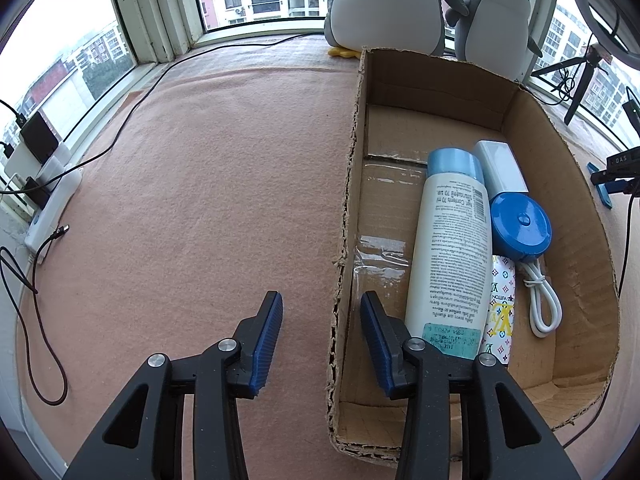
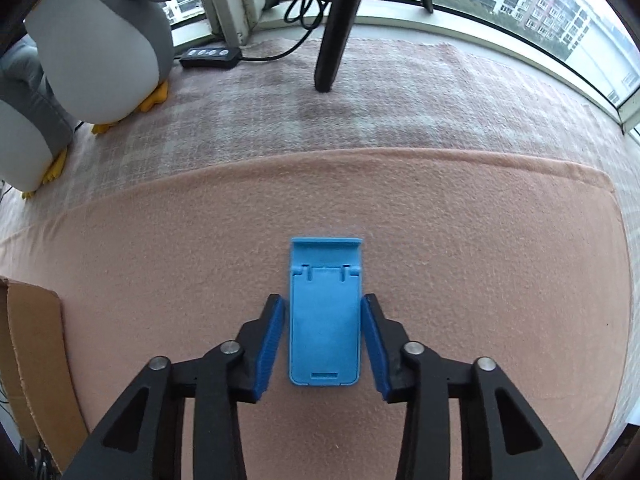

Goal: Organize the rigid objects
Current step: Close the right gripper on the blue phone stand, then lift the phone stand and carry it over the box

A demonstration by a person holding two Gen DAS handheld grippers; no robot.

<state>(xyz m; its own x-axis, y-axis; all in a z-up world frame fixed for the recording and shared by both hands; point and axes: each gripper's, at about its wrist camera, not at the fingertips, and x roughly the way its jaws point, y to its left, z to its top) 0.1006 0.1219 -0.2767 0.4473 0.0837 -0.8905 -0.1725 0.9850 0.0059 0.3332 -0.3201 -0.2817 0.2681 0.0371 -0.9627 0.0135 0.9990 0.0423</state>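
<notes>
Our right gripper point(image 2: 323, 340) has its jaws parted around the blue phone stand point(image 2: 325, 316), one pad on each side, not yet pressing; the stand lies flat on the pink surface point(image 2: 480, 260). Our left gripper point(image 1: 322, 340) is spread wide and empty, straddling the near wall of the cardboard box point(image 1: 344, 240). Inside the box lie a white bottle point(image 1: 450, 256), a round blue case point(image 1: 520, 226), a white cable point(image 1: 542, 300) and a patterned pouch point(image 1: 500, 312), packed side by side

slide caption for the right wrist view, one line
Open right gripper straddling a flat blue phone stand on the pink blanket, fingers not yet closed.
</notes>
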